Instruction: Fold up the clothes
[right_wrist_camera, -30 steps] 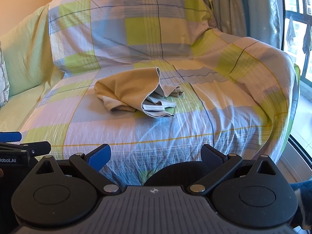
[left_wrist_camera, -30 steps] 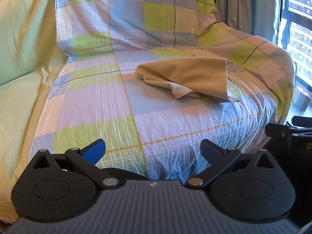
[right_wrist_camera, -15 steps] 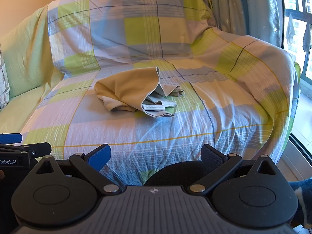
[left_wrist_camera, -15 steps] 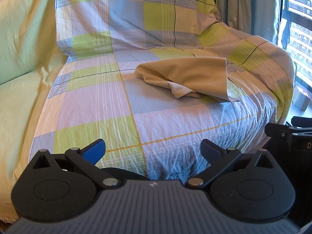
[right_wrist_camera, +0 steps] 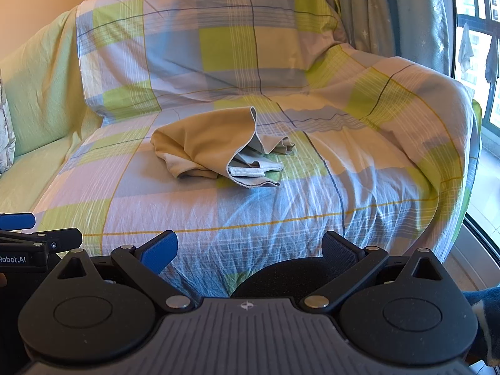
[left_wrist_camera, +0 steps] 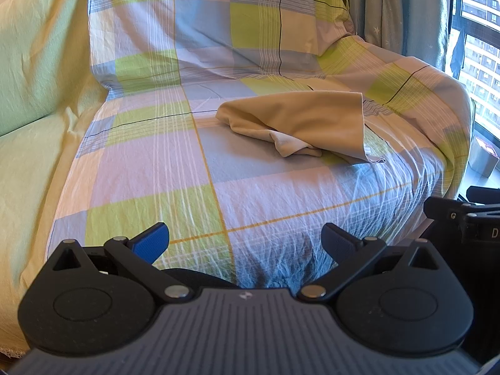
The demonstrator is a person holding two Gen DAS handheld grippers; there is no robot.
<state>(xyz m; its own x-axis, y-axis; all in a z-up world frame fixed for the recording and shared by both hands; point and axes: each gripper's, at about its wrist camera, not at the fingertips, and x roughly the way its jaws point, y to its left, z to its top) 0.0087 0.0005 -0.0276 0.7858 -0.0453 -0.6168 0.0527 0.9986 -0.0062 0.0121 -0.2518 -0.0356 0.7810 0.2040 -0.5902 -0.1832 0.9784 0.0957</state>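
A crumpled beige garment (left_wrist_camera: 300,125) (right_wrist_camera: 209,147) lies in a loose heap on the seat of a sofa covered by a checked sheet (left_wrist_camera: 193,162) (right_wrist_camera: 281,212). Its grey inner lining and a hem show on the side nearest the right wrist view. My left gripper (left_wrist_camera: 245,240) is open and empty, held back in front of the seat's front edge, well short of the garment. My right gripper (right_wrist_camera: 250,247) is open and empty too, likewise in front of the seat edge. Each gripper shows at the edge of the other's view.
A plain green sheet (left_wrist_camera: 40,93) covers the sofa's left part. The draped armrest (right_wrist_camera: 415,100) rises on the right of the seat. Grey curtains (right_wrist_camera: 400,12) and a window (right_wrist_camera: 481,47) stand behind it. A small box (left_wrist_camera: 482,159) sits on the floor by the window.
The right wrist view has shifted slightly; otherwise nothing has visibly changed. Both grippers stay open and the garment has not moved.
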